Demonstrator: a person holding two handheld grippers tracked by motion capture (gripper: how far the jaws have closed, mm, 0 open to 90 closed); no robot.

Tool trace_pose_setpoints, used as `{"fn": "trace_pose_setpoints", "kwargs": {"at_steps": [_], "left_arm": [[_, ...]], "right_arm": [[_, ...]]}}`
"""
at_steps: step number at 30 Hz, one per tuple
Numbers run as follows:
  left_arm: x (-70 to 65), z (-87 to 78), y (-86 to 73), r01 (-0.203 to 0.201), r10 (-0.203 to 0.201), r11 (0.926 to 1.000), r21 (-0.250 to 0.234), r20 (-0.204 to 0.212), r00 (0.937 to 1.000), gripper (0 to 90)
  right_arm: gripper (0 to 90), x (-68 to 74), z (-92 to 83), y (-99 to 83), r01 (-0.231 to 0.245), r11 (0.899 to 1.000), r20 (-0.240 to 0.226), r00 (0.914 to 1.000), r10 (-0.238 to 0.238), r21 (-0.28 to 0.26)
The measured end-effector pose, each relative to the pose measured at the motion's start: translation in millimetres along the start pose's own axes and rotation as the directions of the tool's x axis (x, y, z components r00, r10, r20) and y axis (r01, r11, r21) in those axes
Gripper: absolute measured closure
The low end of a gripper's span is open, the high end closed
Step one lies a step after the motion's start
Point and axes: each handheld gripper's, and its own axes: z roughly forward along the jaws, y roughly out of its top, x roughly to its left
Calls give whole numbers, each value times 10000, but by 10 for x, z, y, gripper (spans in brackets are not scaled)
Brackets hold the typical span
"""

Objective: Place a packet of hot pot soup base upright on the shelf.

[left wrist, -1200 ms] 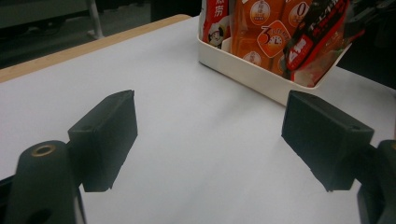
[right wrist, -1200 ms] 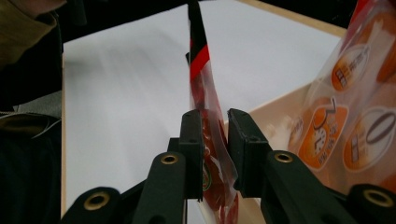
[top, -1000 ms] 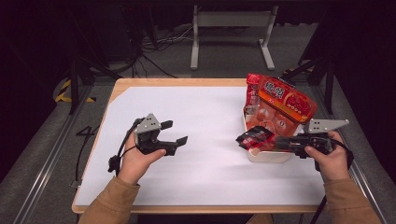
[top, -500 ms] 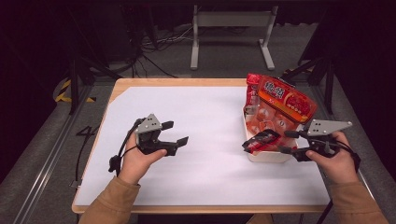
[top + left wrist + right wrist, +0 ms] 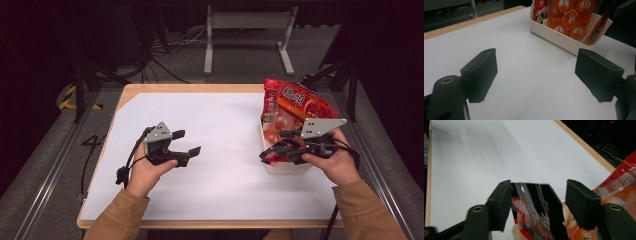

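A white tray (image 5: pixel 283 169) at the table's right holds several red and orange snack packets (image 5: pixel 300 102), standing up. A dark red and black packet (image 5: pixel 536 205) leans at the tray's near left corner. It sits between the jaws of my right gripper (image 5: pixel 272 146), brushing one jaw with a gap to the other. These jaws opened wide and have just been closing a little; they stand open. My left gripper (image 5: pixel 189 142) hovers open over the white table top at the left, nothing between its jaws (image 5: pixel 539 62). The tray (image 5: pixel 564 41) lies ahead of it.
The table (image 5: pixel 220 125) has a white top and a wooden edge. Bare white surface spreads between the two hands. Dark floor, cables and a metal stand (image 5: pixel 247 30) lie beyond the far edge.
My right gripper let go of the dark packet, opened, and drew back to the right and upward. The left hand kept still.
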Motion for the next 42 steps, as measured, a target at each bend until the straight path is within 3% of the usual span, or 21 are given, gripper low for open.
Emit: {"fn": "trace_pose_setpoints", "kwargs": {"at_steps": [1, 2, 3, 6, 10, 15, 17, 18, 22, 26, 29, 32, 38, 42], "left_arm": [[0, 0, 0, 0, 0, 10000, 0, 0, 10000, 192], [5, -3, -2, 10, -10, 10000, 15, -1, 10000, 192], [8, -4, -3, 7, -7, 10000, 6, 10, 10000, 192], [10, -2, -6, 76, -76, 10000, 5, 37, 10000, 192], [13, 4, -6, 20, -20, 10000, 36, 21, 10000, 192], [9, 7, -8, 75, -75, 10000, 44, 36, 10000, 192], [11, 1, -7, 67, -67, 10000, 25, 35, 10000, 192], [10, 0, -7, 88, -88, 10000, 2, 37, 10000, 192], [23, -15, -6, 83, -83, 9999, -58, -33, 10000, 192], [34, -34, -13, 135, -136, 9999, -40, -85, 9999, 192], [35, -57, -23, 130, -131, 9999, -29, -130, 9998, 192], [36, -92, -46, 168, -169, 9998, -50, -180, 9997, 192], [42, -194, -109, 179, -180, 9998, -11, -312, 9994, 191], [46, -302, -180, 162, -162, 9999, -1, -469, 9988, 190]], "right_arm": [[437, 0, 0, 0, 0, 10000, 0, 10000, 0, 0], [513, 4, 12, 21, 25, 9999, -147, 9999, -27, -124], [651, 0, 7, 34, -25, 9997, -456, 9990, 14, -233], [859, -13, 1, 43, 178, 9998, -624, 9979, -177, 17], [898, -16, -31, 41, 18, 9995, -796, 9968, -44, -317], [897, -30, -113, 14, -432, 9851, -970, 9949, 273, -1663], [889, -53, -143, -37, -740, 9749, -968, 9938, 546, -2100], [884, -67, -155, -74, -841, 9756, -900, 9937, 669, -2027], [820, -95, -214, -243, -1001, 9890, -148, 9950, 991, -1089], [734, -80, -397, -366, -1200, 9915, 598, 9906, 1230, -505], [628, -45, -511, -413, -1330, 9907, 816, 9875, 1349, -289], [430, 26, -580, -386, -1591, 9831, 1340, 9762, 1704, -909], [334, 182, -516, -201, -1699, 9729, 1600, 9677, 1949, -1571], [303, 305, -374, -86, -2100, 9544, 1727, 9532, 2482, -2124]]}}
